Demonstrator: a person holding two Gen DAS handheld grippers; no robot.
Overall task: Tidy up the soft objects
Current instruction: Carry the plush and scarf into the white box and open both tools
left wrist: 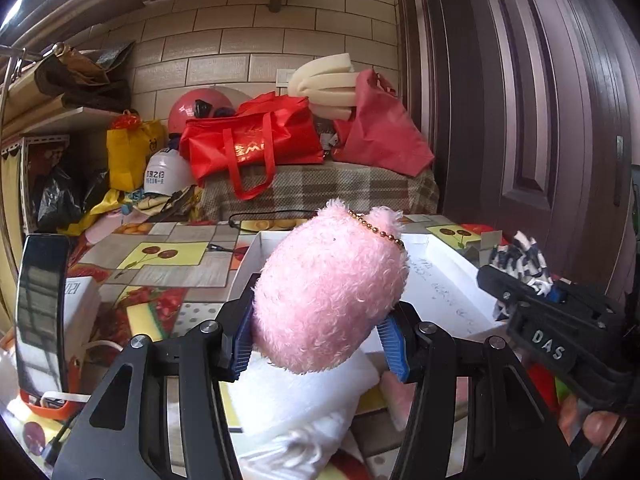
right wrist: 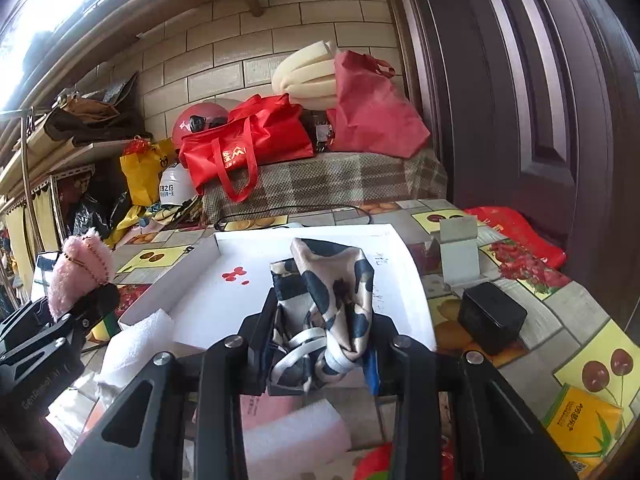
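My left gripper (left wrist: 318, 320) is shut on a fluffy pink plush toy (left wrist: 330, 288) with a bead chain, held above the near left corner of a shallow white box (left wrist: 448, 292). The plush also shows at the left of the right wrist view (right wrist: 78, 270). My right gripper (right wrist: 316, 332) is shut on a crumpled beige and navy patterned cloth (right wrist: 332, 292), held over the near edge of the white box (right wrist: 408, 280). The cloth shows in the left wrist view (left wrist: 520, 260) at the right. A white towel (left wrist: 304, 400) lies below the plush.
A black phone (left wrist: 40, 312) stands at the left. A small black box (right wrist: 492, 316), a white stand (right wrist: 458, 252) and a yellow tissue pack (right wrist: 584, 424) lie right of the box. White foam (right wrist: 296, 436) lies near. Red bags (right wrist: 244, 148) sit behind the table.
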